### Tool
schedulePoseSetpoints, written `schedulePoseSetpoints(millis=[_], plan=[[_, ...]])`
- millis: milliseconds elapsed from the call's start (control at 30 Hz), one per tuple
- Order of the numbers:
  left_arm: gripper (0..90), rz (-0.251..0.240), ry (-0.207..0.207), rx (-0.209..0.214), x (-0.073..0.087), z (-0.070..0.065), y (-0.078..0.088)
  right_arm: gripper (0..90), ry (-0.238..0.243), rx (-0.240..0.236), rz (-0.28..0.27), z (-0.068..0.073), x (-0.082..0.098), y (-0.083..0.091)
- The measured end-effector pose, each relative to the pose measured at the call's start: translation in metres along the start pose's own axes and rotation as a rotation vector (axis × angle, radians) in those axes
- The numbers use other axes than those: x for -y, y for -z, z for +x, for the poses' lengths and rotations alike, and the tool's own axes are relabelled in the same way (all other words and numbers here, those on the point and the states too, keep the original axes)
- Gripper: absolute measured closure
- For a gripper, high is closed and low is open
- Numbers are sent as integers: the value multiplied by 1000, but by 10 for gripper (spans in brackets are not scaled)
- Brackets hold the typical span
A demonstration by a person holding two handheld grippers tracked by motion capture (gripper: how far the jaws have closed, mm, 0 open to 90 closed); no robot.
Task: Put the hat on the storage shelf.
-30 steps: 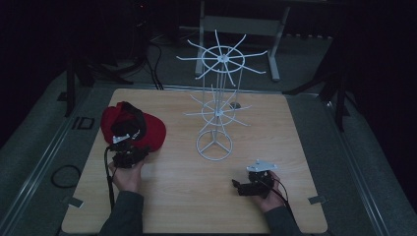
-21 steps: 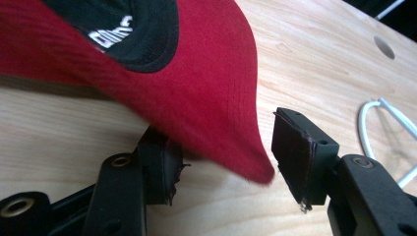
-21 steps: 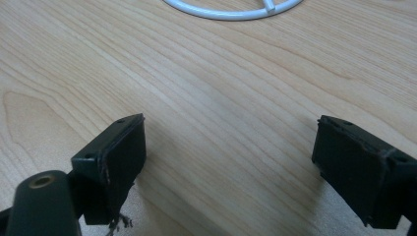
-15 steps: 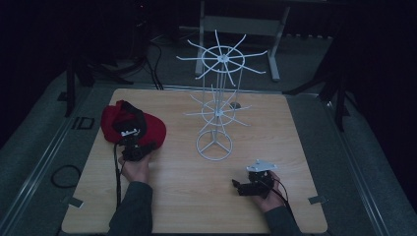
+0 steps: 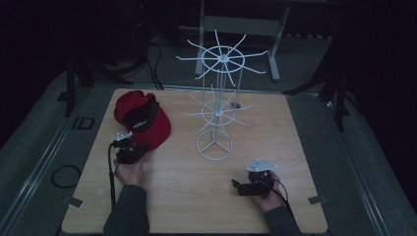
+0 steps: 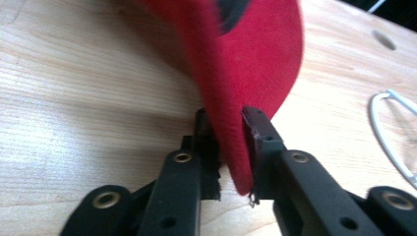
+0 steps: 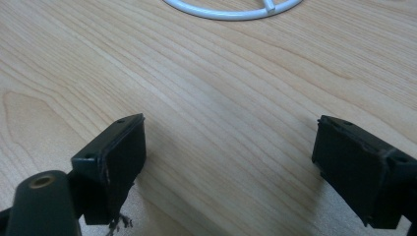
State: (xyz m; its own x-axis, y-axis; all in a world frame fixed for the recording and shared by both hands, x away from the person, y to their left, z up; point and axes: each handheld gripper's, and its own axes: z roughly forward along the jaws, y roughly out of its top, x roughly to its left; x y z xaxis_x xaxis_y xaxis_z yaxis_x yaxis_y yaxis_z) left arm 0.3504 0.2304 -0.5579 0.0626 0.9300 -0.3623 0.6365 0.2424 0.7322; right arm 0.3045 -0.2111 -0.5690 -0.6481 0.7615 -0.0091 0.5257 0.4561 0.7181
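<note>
Nearest the person, the right gripper (image 5: 237, 187) rests low on the wooden table (image 5: 295, 147), held in the right hand (image 5: 265, 192), its jaws spread wide apart with nothing between them; in the right gripper view only bare wood grain lies between the two black pads (image 7: 115, 162). Just ahead of those jaws, past a stretch of bare table, sits the white ring base of the wire rack (image 7: 231, 11). Across the table, the left gripper (image 5: 139, 150), carried in the left hand (image 5: 129, 169), has just been closing its jaws, and they are now clamped on the brim of the red cap (image 6: 246, 73): in the left gripper view the brim's edge stands pinched between the two pads, one on each side of the red cloth. The rest of the cap (image 5: 140, 118) spreads away beyond the jaw tips, its crown lying on the table farther off, with a dark panel on top. To the right of this gripper and well apart from it stands the rack (image 5: 219, 110), a tall white post with two tiers of spokes.
</note>
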Motion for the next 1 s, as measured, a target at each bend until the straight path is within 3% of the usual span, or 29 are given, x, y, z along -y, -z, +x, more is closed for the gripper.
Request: schedulePoseSetpoints(millis=[100,133,367,667,767,1000], plan=[[847,-21,-33,14,0,-1,2,128,0,0,0,0,0,0],[857,-28,-91,4,0,-5,3,128,0,0,0,0,0,0],[860,-79,-124,26,4,-6,5,128,0,0,1,0,0,0],[861,-144,-130,50,2,-11,14,128,0,0,1,0,0,0],[861,-165,-113,67,-1,-11,19,128,0,0,1,0,0,0],[860,-189,-112,75,-5,-13,26,128,0,0,1,0,0,0]])
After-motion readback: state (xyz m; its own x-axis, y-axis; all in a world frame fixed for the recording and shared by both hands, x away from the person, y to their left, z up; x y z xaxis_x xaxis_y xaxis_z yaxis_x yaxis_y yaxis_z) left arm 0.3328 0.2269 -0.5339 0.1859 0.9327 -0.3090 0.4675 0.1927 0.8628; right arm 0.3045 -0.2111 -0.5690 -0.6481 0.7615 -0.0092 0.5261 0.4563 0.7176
